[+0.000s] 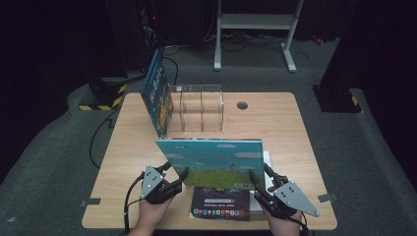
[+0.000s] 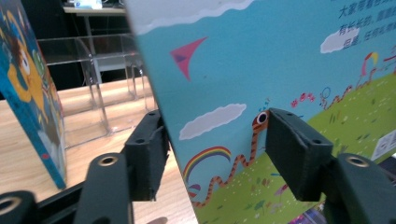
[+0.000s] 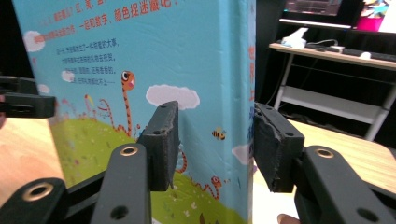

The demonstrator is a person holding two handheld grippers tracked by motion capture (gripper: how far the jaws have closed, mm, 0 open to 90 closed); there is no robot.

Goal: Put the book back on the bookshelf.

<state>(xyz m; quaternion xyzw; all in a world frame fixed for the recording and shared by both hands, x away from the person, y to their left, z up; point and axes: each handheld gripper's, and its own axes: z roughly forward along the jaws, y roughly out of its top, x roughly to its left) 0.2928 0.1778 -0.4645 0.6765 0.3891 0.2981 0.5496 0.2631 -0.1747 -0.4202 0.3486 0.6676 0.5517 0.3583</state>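
Sky-blue picture book (image 1: 212, 161) stands upright at the table's (image 1: 290, 132) near edge; your left gripper (image 1: 173, 176) and right gripper (image 1: 259, 179) straddle its ends, jaws half-open, apparently unclamped. Next, squeeze and carry it toward the clear acrylic rack (image 1: 196, 109).

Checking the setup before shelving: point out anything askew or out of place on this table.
The blue picture book with the orange character leans tilted against the outside left end of the clear acrylic divider rack, not in a slot. The sky-blue picture book with the green hill stands upright on edge. Nothing looks spilled or damaged.
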